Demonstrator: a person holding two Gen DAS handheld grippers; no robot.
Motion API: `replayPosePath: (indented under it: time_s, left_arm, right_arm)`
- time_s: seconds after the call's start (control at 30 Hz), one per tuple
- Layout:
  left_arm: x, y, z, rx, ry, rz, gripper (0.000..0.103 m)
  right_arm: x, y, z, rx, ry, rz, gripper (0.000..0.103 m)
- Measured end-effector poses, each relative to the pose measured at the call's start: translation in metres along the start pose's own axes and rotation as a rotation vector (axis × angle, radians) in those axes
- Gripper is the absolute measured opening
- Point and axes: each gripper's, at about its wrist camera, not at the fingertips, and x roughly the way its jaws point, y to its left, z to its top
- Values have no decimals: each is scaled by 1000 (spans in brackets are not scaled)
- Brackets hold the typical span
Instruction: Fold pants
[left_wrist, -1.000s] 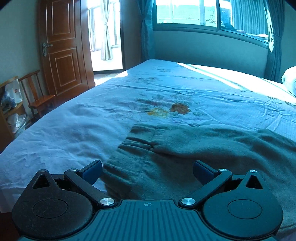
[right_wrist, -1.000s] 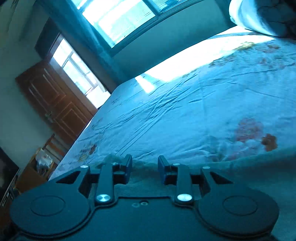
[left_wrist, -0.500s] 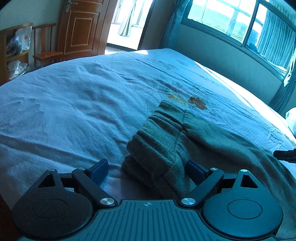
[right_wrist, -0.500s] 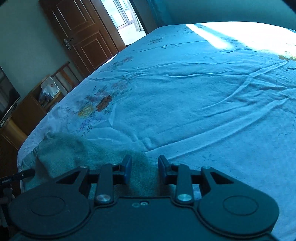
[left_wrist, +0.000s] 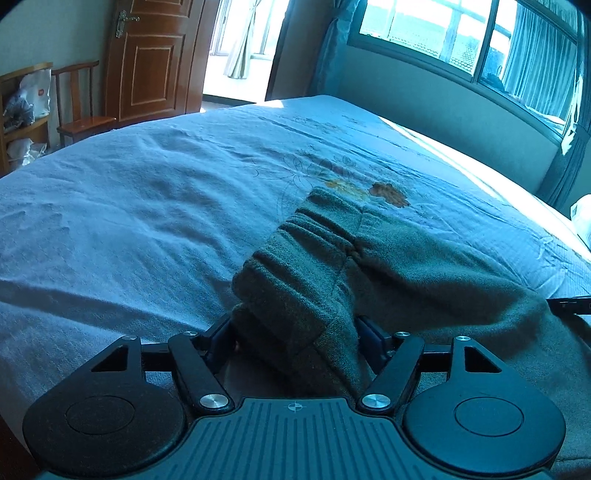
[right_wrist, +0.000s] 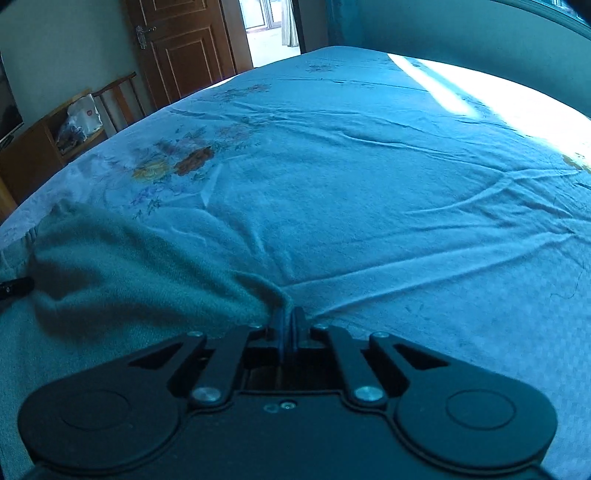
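Observation:
Grey-green fleece pants (left_wrist: 406, 266) lie across the near edge of the blue bed sheet (left_wrist: 129, 221). Their ribbed waistband (left_wrist: 295, 266) is bunched between the pads of my left gripper (left_wrist: 295, 332), whose jaws are closing on it. In the right wrist view the pants (right_wrist: 110, 266) spread to the left, and a puckered edge of the cloth runs into my right gripper (right_wrist: 290, 317), which is shut on it. A dark tip of the right gripper (left_wrist: 569, 304) shows at the left view's right edge. The left gripper (right_wrist: 14, 288) peeks in at the right view's left edge.
The flowered sheet (right_wrist: 369, 184) stretches far ahead, wrinkled, with sunlight on its far side. A wooden door (left_wrist: 151, 59), a chair (left_wrist: 81, 110) and a shelf with bags stand beyond the bed's left side. A window (left_wrist: 461, 37) and a pillow (left_wrist: 581, 218) are at the right.
The left jaws have narrowed from wide apart until the waistband bunches between them. The right gripper swung across the bed, came down at the pants' edge and went from slightly open to shut on it.

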Motion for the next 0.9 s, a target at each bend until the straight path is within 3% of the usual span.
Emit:
replayPosePath:
  time_s: [0.07,0.13,0.23,0.3,0.37,0.43,0.47,0.5,0.57,0.6,0.67,0.77,0.9]
  left_arm:
    - [-7,0,3,4,1,9,77]
    - [-24,-3,2,28,-37,48,90]
    - [-46,-18,-6,105,-123,66,101]
    - [-53,-35,-13,178,-159,68,101]
    - [-52,-52,-17,233,-157,51,101]
    - [-42,-72,-21,311,-116,77,103]
    - [-33,-76,-24,344,-79,113,103]
    - [-25,-76,-27,356,-48,139,103]
    - [-23,-57,-22,221,-2,80,103]
    - [-27,-51,-20,192,-4,84,103]
    - [-45,-47,-21,204,-61,115,103]
    - [-55,-52,-26,218,-104,78,103]
    - [-58,-77,-26,252,-133,14,103]
  right_arm:
    - [-32,-10,-2,100,-105,-11,11]
    - [-73,-27,-12,204,-211,27,11]
    - [-131,-42,-46,292,-315,31,12]
    - [-146,-45,-74,315,-287,52,12]
    - [-144,-39,-98,291,-238,14,12]
    - [-130,-42,-114,303,-150,-34,10]
    - [-124,-50,-124,315,-110,-79,3]
    - [-130,-65,-134,388,-138,-81,0]
    - [-164,-93,-153,552,-213,-188,0]
    - [-187,-103,-166,612,-269,-241,17]
    - [-231,-121,-195,676,-375,-255,20]
    - [-277,-146,-228,737,-436,-340,20]
    - [-339,-171,-292,918,-557,-390,22]
